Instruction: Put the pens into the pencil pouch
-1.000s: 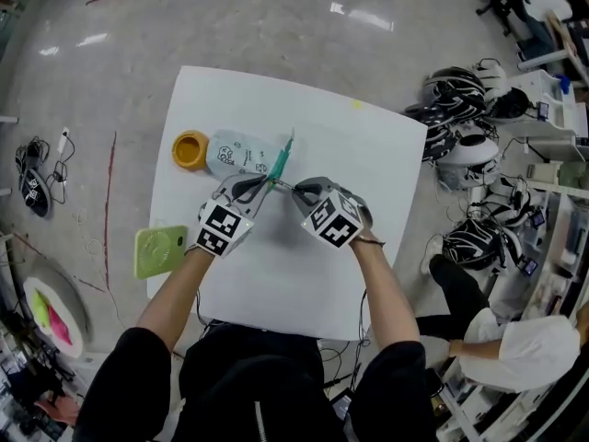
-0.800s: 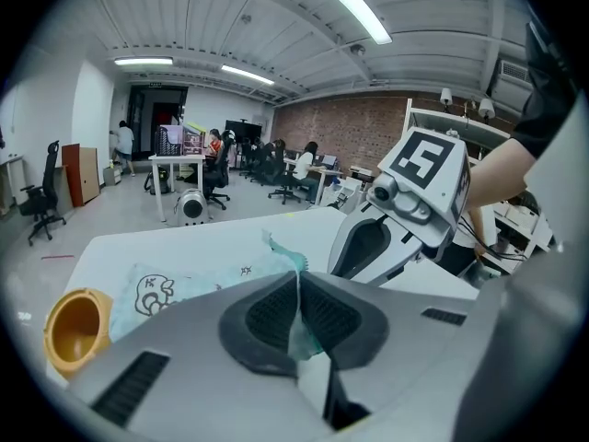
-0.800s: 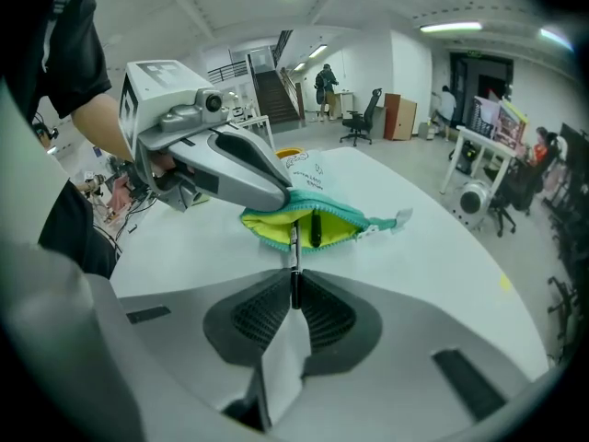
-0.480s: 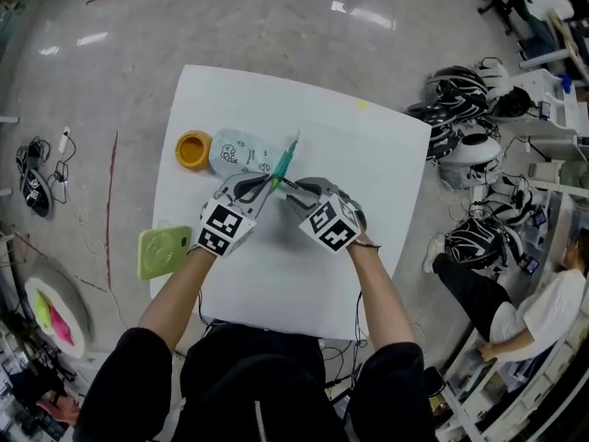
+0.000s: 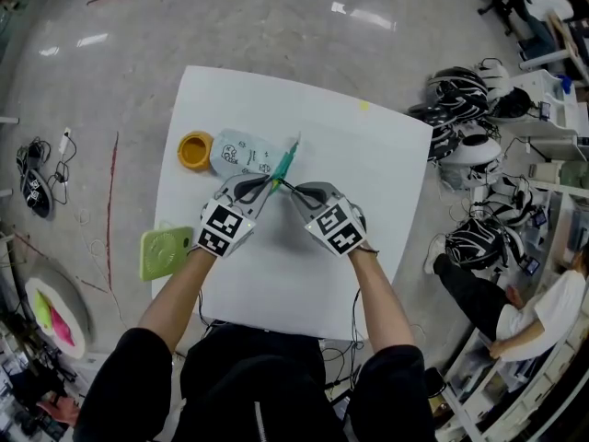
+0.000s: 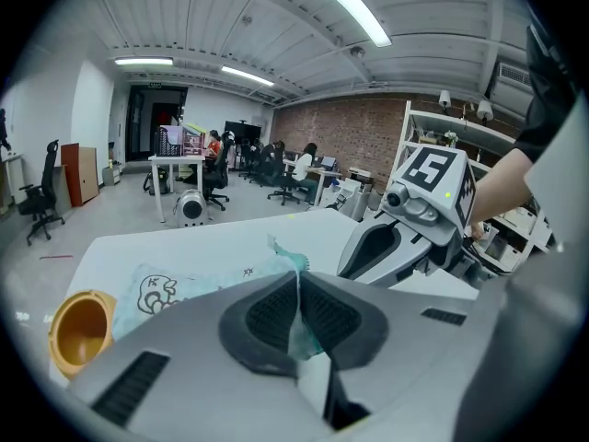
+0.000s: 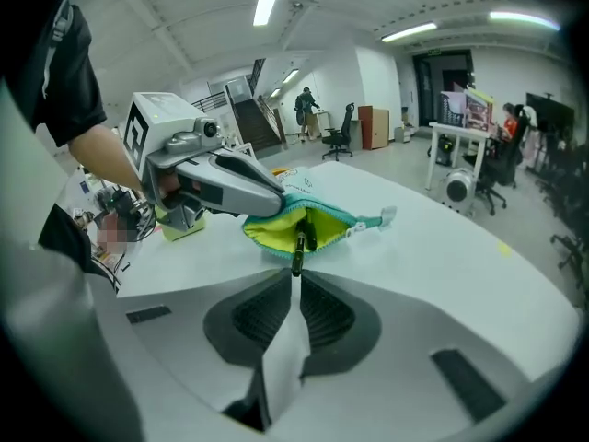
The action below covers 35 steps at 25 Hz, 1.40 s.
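Black pen [image 7: 297, 245] sits part-way in the pencil pouch [image 7: 322, 221]. Its front end is down in the yellow lining and its tail sticks out of the open mouth. The pouch lies on the white surface [image 5: 368, 155], mouth toward the person and lifted open.

Right gripper [image 7: 294, 277] has just been closing; its tips now pinch the pen's tail end, jaws nearly together. Left gripper [image 6: 297, 276] is clamped tight on the teal mouth edge, holding it up.

Step in hand, as I read it: push the pen fully in.
- Drive along the pen's own axis, toward the pouch's far end.
- Use a low angle so the tip slides on the lining and doesn't snag.
- The left should hold the mouth taut and raised.
- Let go only once the tail clears the zip.

Orange cup [image 5: 194, 149] is just beside the pouch's far end, out of the way.
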Tool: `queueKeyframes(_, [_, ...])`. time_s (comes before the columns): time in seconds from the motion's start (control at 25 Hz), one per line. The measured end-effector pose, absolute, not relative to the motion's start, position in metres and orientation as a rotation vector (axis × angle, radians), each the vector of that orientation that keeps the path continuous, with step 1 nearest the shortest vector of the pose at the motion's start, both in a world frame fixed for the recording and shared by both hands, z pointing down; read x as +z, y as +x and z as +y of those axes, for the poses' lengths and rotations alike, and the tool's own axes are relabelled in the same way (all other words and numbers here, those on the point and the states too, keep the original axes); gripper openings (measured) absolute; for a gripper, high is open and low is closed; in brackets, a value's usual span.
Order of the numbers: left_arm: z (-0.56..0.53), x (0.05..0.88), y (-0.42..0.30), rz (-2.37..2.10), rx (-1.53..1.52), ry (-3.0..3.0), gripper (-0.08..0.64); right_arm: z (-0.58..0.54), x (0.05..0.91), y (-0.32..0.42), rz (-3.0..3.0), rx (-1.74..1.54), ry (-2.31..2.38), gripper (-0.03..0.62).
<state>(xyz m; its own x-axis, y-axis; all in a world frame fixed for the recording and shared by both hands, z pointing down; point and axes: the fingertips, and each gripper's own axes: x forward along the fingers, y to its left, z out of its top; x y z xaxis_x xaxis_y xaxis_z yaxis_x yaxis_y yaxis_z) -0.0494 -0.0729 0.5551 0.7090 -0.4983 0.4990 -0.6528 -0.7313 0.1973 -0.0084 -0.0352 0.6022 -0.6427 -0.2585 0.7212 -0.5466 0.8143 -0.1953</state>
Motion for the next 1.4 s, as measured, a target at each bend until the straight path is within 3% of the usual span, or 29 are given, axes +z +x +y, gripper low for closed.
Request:
queueKeyframes(1.04, [-0.078,0.544,-0.052,-0.893,0.530,2.540,0.030,-0.065,0.599,-0.061,-2.436,0.536,0.680,0.043])
queueKeyframes(1.2, [-0.079,0.544,-0.053,-0.902,0.522,2.534,0.029,-0.063,0.596,-0.052,-2.436,0.563,0.717,0.095])
queueKeyframes(1.4, [-0.087,0.546,-0.056,-0.948,0.494,2.515,0.029,-0.055,0.591,-0.026,-2.415,0.575,0.764,0.107])
